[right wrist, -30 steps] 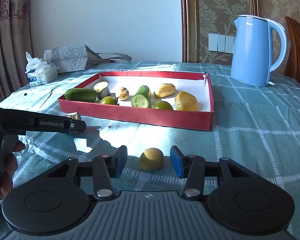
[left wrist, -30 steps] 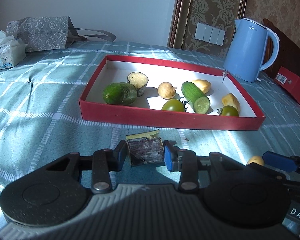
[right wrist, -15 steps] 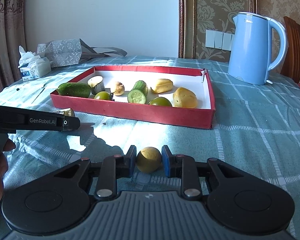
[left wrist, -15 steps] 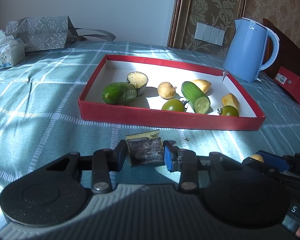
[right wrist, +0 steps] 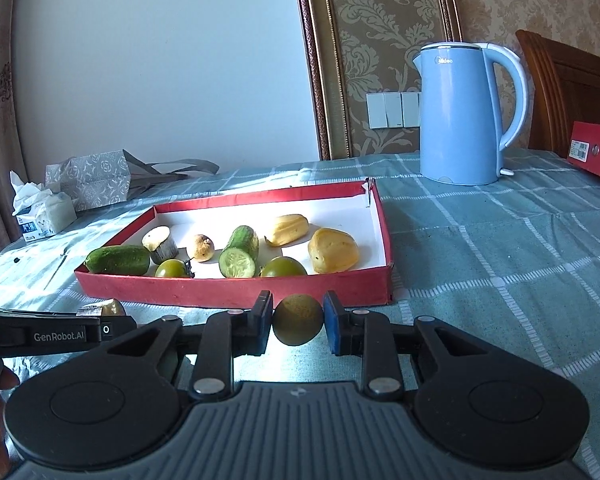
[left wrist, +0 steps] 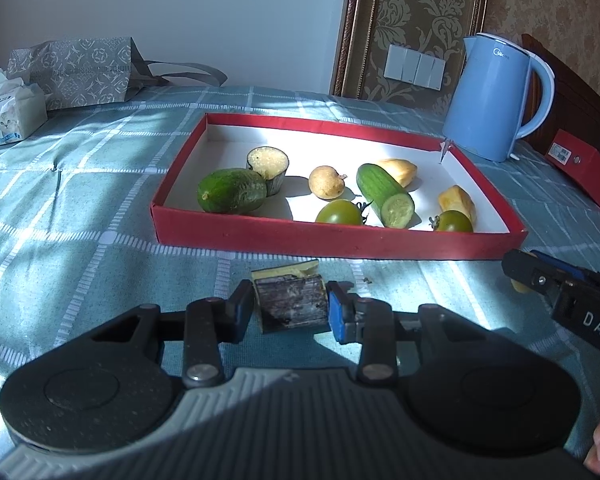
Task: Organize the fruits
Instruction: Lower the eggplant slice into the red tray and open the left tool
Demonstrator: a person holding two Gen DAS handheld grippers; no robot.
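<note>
A red tray point(left wrist: 340, 242) point(right wrist: 236, 294) with a white floor holds two cucumber pieces, an eggplant stub point(left wrist: 268, 162), two green tomatoes, a small tan fruit and two yellow pieces. In front of the tray's near wall, my left gripper point(left wrist: 290, 310) is shut on a dark eggplant chunk point(left wrist: 292, 306) just above the cloth. My right gripper point(right wrist: 297, 320) is shut on a small round yellow-green fruit point(right wrist: 298, 320), lifted near the tray's front wall. Each gripper shows at the edge of the other's view.
A blue kettle point(left wrist: 492, 98) point(right wrist: 460, 116) stands behind the tray's right corner. A tissue pack point(left wrist: 8, 118) and a patterned paper bag point(left wrist: 80, 66) lie at the far left. A red box point(right wrist: 596, 150) sits at the right edge. Checked teal cloth covers the table.
My right gripper shut on the round fruit, then lifted and tilted so the tray sits lower and closer in its view. The left gripper kept still with the eggplant chunk.
</note>
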